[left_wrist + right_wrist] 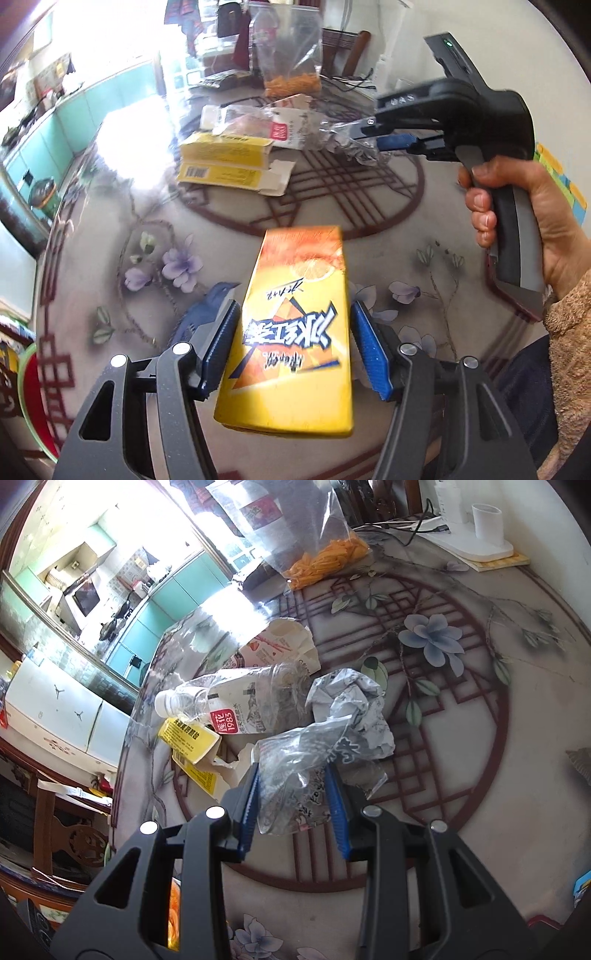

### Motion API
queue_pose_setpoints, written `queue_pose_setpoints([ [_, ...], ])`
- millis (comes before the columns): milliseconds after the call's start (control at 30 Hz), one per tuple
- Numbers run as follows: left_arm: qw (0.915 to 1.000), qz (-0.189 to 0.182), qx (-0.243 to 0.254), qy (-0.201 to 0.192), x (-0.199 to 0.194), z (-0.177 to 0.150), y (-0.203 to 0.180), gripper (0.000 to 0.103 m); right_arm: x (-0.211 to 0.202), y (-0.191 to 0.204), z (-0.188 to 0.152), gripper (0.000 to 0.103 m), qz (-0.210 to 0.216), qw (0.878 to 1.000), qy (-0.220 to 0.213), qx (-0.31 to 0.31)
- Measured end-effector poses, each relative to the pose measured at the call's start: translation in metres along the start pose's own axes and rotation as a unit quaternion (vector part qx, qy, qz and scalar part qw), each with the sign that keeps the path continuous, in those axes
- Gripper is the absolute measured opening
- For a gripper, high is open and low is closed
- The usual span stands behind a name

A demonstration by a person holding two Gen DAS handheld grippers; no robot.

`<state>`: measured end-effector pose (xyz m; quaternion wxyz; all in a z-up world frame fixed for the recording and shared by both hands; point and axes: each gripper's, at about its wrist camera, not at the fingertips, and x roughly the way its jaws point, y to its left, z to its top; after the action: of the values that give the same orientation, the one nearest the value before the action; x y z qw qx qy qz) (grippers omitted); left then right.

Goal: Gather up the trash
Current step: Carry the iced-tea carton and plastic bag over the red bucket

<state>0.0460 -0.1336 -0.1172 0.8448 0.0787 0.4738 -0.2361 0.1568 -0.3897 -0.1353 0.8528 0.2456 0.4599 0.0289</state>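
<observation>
left gripper (291, 354) jaws half-wide around orange carton (295, 332), long axis running away between pads; right gripper (291, 805) clamps clear plastic wrapper (295, 768)

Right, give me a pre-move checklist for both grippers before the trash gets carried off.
1. Left gripper around the yellow-orange drink carton: ok.
2. Left pads pressing the carton: cannot tell; a gap shows on one side.
3. Right gripper shut on the crumpled clear plastic wrapper: ok.
4. Wrapper free of the crumpled white paper ball: cannot tell.
5. Table cleared: not ok; the crushed clear plastic bottle remains.
</observation>
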Motion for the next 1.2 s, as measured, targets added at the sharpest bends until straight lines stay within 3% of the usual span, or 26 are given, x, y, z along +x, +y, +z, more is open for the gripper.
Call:
queue_pose_setpoints([
  [267, 0.9996, 0.018, -0.019, 0.009, -0.006, -0.014, 0.02, 0.057, 0.007, 0.01, -0.011, 0.034, -0.026, 0.999, 0.014, -0.026],
  [367, 0.9988, 0.006, -0.022, 0.042, 0.001, -0.022, 0.024, 0.057, 0.007, 0.016, -0.02, 0.034, -0.024, 0.999, 0.02, -0.033],
  [433, 0.9982, 0.009, -0.02, 0.056, 0.007, -0.025, 0.024, 0.065, 0.009, 0.019, -0.025, 0.035, -0.021, 0.999, 0.031, -0.039],
  [467, 0.9982, 0.016, -0.017, 0.055, 0.008, -0.025, 0.024, 0.078, 0.011, 0.02, -0.028, 0.035, -0.022, 0.998, 0.038, -0.042],
  [500, 0.9984, 0.019, -0.015, 0.051, 0.009, -0.024, 0.024, 0.083, 0.012, 0.02, -0.029, 0.035, -0.023, 0.998, 0.041, -0.041],
  [667, 0.9972, 0.025, -0.004, 0.07, 0.025, -0.013, 0.023, 0.082, 0.019, 0.011, -0.031, 0.046, -0.024, 0.998, 0.055, -0.021],
  [833, 0.9963, 0.018, -0.011, 0.084, 0.038, -0.014, 0.022, 0.071, 0.027, 0.013, -0.031, 0.049, -0.024, 0.997, 0.07, -0.026],
  [900, 0.9963, 0.017, -0.01, 0.084, 0.039, -0.016, 0.023, 0.058, 0.031, 0.014, -0.031, 0.05, -0.024, 0.997, 0.075, -0.027],
  [967, 0.9968, 0.022, -0.013, 0.076, 0.038, -0.017, 0.025, 0.058, 0.035, 0.015, -0.03, 0.05, -0.025, 0.996, 0.078, -0.031],
  [1033, 0.9972, 0.022, -0.014, 0.07, 0.038, -0.018, 0.027, 0.057, 0.037, 0.017, -0.03, 0.035, -0.027, 0.996, 0.076, -0.036],
  [1200, 0.9981, 0.031, -0.019, 0.049, 0.018, -0.022, 0.04, 0.057, 0.03, 0.017, -0.028, 0.035, -0.021, 0.998, 0.056, -0.034],
])
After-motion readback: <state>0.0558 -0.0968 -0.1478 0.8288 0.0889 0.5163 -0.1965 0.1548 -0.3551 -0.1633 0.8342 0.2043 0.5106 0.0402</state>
